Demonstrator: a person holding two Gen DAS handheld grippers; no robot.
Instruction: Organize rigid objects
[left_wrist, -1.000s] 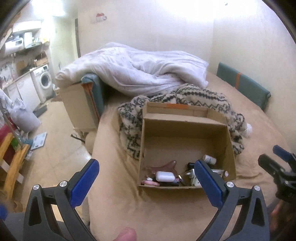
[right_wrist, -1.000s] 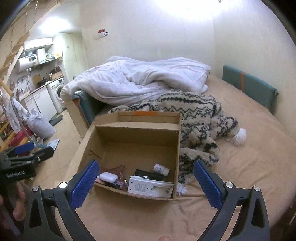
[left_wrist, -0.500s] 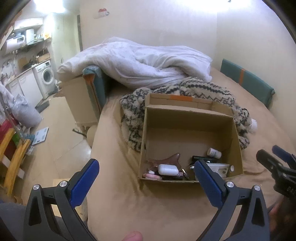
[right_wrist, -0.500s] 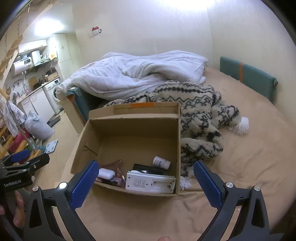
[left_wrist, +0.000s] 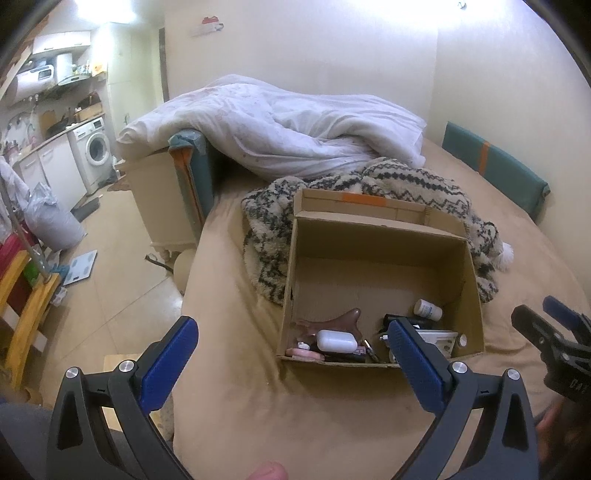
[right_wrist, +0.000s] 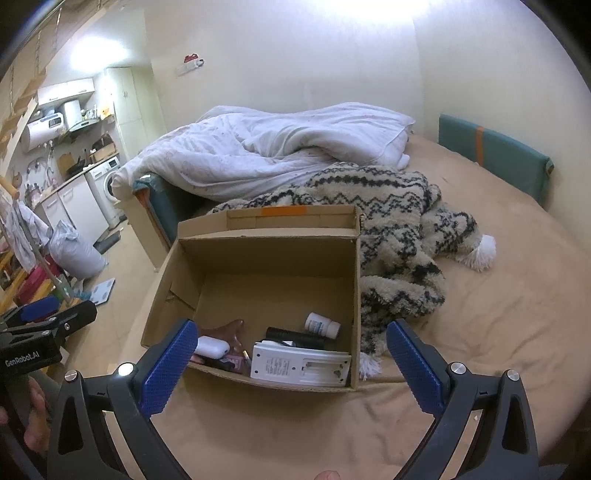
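**Both grippers hang over the box with nothing in them**

The left gripper (left_wrist: 291, 345) has its jaws spread wide and holds nothing; it hangs above the near edge of the bed (left_wrist: 229, 398), with its right finger in front of the box's near wall. The right gripper (right_wrist: 288, 349) is likewise spread and holds nothing, and its fingers frame the near wall of the box (right_wrist: 258, 258).

The box stands open on the tan bed, near the bed's left edge, its far flap upright. All its contents lie along the near wall. In the near left corner are a white case (right_wrist: 211, 347) and a brown curved piece (right_wrist: 231, 329). Right of them a white flat device (right_wrist: 300, 365) leans against the near wall, with a black tube (right_wrist: 293, 336) just behind it and a small white bottle (right_wrist: 322, 325) on its side beyond that. Some small pink things lie by the case, too small to tell.

A patterned blanket (right_wrist: 399, 236) lies against the box's right and far sides. A white duvet (right_wrist: 273, 155) is heaped at the far edge of the bed.
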